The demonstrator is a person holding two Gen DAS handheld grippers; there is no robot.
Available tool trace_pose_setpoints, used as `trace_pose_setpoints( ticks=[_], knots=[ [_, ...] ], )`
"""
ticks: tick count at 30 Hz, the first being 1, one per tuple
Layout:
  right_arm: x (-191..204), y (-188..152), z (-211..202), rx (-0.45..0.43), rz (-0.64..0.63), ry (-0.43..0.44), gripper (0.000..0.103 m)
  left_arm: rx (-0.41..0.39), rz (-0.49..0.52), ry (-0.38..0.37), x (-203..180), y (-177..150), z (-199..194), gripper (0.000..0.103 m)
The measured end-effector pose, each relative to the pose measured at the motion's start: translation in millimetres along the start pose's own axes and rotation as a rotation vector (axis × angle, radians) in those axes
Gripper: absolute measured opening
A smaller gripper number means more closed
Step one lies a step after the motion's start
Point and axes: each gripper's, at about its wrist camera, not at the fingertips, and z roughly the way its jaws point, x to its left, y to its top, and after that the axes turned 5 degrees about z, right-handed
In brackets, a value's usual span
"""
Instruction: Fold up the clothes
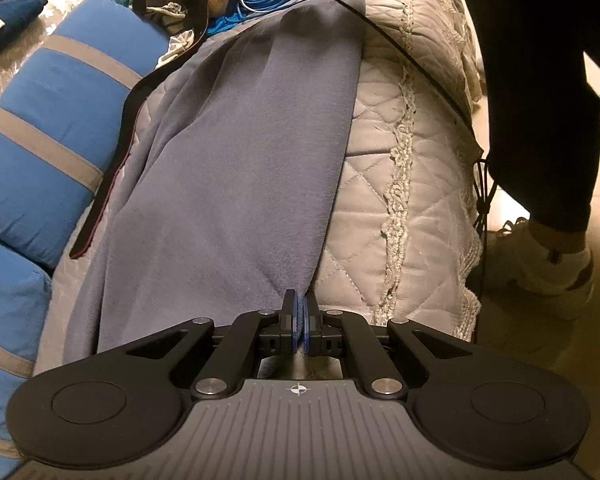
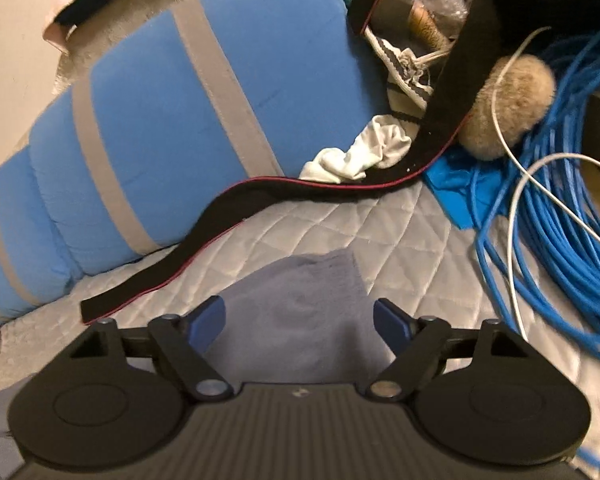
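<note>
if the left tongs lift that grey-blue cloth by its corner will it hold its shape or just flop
The grey-blue cloth will probably flop: it already lies in soft folds over the quilted cover. Its fleecy surface suggests it is light and unlikely to slip from the left tongs, shut on its corner.

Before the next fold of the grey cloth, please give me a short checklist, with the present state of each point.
1. Left gripper shut on the grey cloth corner: ok.
2. Right gripper open, over the cloth's far end: ok.
3. Right gripper holding cloth: not ok, not yet.
4. Cloth lying flat: not ok, creases along its left side.
5. Black strap apart from the cloth: ok.
6. Blue cable clear of the right gripper: cannot tell.
</note>
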Motion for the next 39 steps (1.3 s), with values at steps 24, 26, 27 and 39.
trace_pose_setpoints(
  ticks=[24, 26, 27, 39],
  knots=[
    [-17.5, 29.7, 74.4, -0.042, -0.046, -0.072, 0.013, -0.053, -0.121, -0.037, 17.6, 5.8, 5.0, 0.002],
    [-16.5, 36.8, 74.0, -0.069, -0.039, -0.081, 0.012, -0.074, -0.152, -0.026, 20.1, 9.0, 8.1, 0.002],
    [-16.5, 39.8, 73.5, -0.083, -0.034, -0.09, 0.012, -0.082, -0.165, -0.021, 21.8, 10.1, 10.0, 0.002],
    [-10.4, 36.8, 57.2, -0.012, -0.071, -0.141, 0.08, -0.067, -0.123, 0.008, 19.0, 17.0, 17.1, 0.003]
  ],
)
